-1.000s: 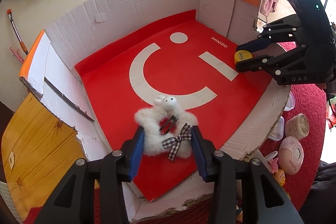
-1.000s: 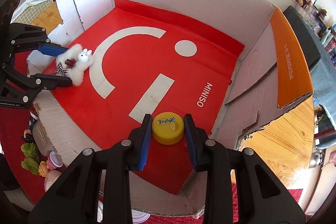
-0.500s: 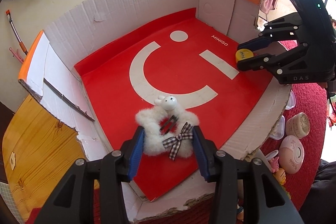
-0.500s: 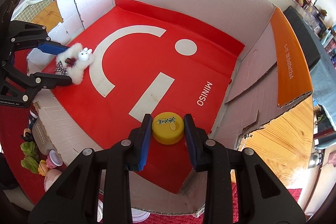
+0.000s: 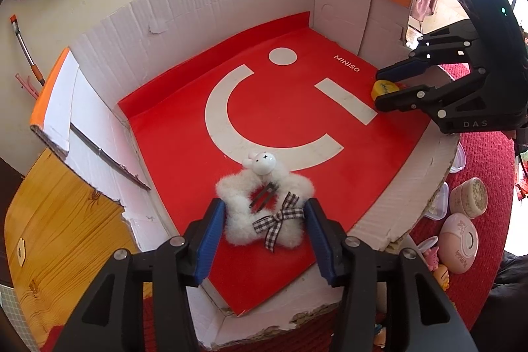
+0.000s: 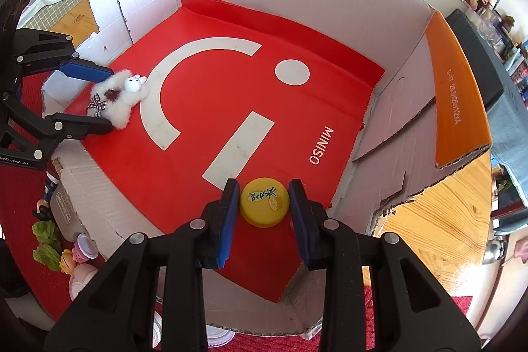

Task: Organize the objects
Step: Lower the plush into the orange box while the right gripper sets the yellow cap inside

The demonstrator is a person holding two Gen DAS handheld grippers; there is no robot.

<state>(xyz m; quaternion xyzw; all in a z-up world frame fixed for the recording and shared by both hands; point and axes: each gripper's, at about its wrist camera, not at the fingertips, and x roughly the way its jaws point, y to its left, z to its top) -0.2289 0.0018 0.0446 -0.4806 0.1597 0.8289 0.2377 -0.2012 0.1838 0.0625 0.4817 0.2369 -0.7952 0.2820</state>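
In the left wrist view, a white fluffy hair clip (image 5: 264,213) with a small bunny head and a checked bow lies on the red floor of an open cardboard box (image 5: 198,5), close to the near wall. Its long axis runs near to far, bunny head toward the far side, bow toward the camera. The left gripper (image 5: 265,240) straddles it; its jaws have just been opening, with the clip between the blue pads and a slim gap showing on each side.

To the right, at the box's right edge, the right gripper (image 6: 262,213) has its jaws closed on a round yellow lid (image 6: 265,202) with printed black characters, lying flat on the red floor. The characters read upside down in the right wrist view. Outside the box, pink toy containers (image 5: 458,240) sit on a red carpet (image 5: 478,160).
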